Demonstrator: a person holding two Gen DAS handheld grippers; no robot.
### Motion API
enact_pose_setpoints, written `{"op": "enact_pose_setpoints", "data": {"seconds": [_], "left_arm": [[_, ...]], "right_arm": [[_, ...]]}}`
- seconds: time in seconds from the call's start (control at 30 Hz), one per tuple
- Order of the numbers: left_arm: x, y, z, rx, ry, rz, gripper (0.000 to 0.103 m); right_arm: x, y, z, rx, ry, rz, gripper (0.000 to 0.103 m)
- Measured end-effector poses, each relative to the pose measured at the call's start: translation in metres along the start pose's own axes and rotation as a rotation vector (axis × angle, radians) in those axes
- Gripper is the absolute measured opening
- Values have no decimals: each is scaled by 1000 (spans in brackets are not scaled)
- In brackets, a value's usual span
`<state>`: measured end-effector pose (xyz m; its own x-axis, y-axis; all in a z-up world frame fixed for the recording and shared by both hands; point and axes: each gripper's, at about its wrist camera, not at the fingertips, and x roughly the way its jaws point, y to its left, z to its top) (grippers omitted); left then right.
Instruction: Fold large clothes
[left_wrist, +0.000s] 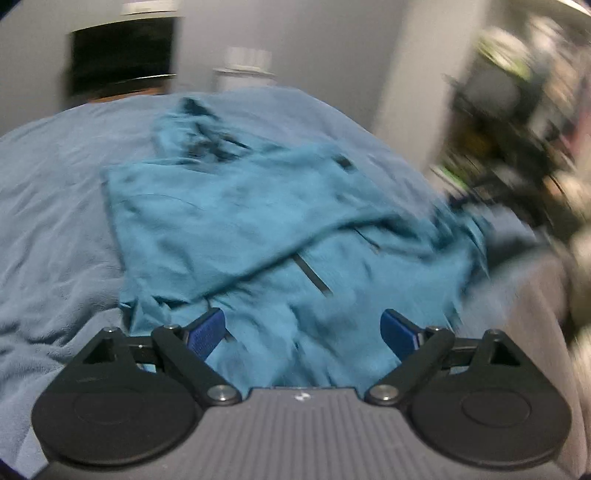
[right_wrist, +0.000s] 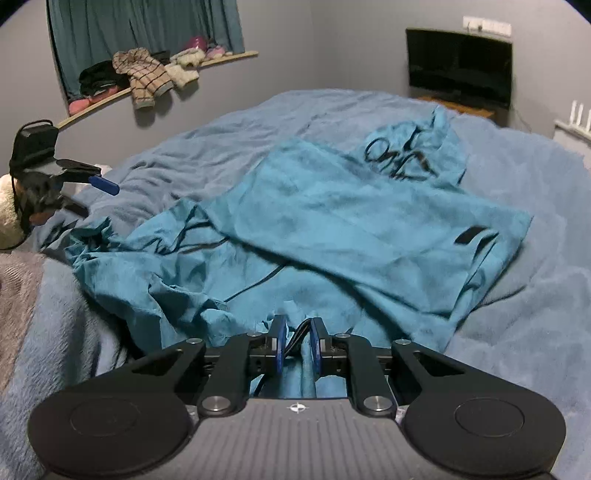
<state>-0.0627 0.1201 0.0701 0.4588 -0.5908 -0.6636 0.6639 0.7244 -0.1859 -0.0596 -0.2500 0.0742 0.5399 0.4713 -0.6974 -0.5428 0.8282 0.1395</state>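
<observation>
A large teal hooded jacket (left_wrist: 266, 221) lies crumpled and partly folded on a bed with a blue blanket (left_wrist: 55, 221). In the right wrist view the jacket (right_wrist: 332, 221) has its hood with black drawstrings at the far side. My left gripper (left_wrist: 301, 328) is open, held just above the near edge of the jacket, with nothing between its blue pads. My right gripper (right_wrist: 297, 339) is shut on a fold of the jacket's near edge, with a black cord caught between the pads. The left gripper also shows at the far left of the right wrist view (right_wrist: 79, 184).
A black TV (right_wrist: 460, 68) stands on a wooden stand beyond the bed. A window ledge (right_wrist: 155, 81) with piled clothes and a teal curtain is on the far wall. A grey blanket (right_wrist: 18, 295) lies at the bed's left edge. Blurred clutter (left_wrist: 517, 129) stands to the right.
</observation>
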Motion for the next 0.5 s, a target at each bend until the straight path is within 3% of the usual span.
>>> {"op": "enact_pose_setpoints", "data": {"seconds": [0.07,0.13,0.17,0.2,0.3,0.43,0.47,0.5], "left_arm": [[-6,-5,-11,48,56,-89,91],[-4,-11,-21,90,111,-152,91],[-1,-13,-24,111,131,-154,91],[5,-15,-27,131,149,-140,91],[27,-16,-34,138,188,-82,90],[51,-3,-40,37,188,-140,79],[55,-1,-40,13,177,-130,73],[58,1,-41,-14,164,-123,69]], "right_arm": [[-1,1,-1,-2,17,19,24],[-4,2,-2,-14,27,36,50],[-8,4,-3,-20,34,43,79],[-10,5,-4,-37,46,64,99],[-15,15,-8,-107,97,142,98],[-9,32,-14,-155,159,174,96],[-5,36,-16,-157,164,150,89],[0,38,-18,-148,170,123,75]]}}
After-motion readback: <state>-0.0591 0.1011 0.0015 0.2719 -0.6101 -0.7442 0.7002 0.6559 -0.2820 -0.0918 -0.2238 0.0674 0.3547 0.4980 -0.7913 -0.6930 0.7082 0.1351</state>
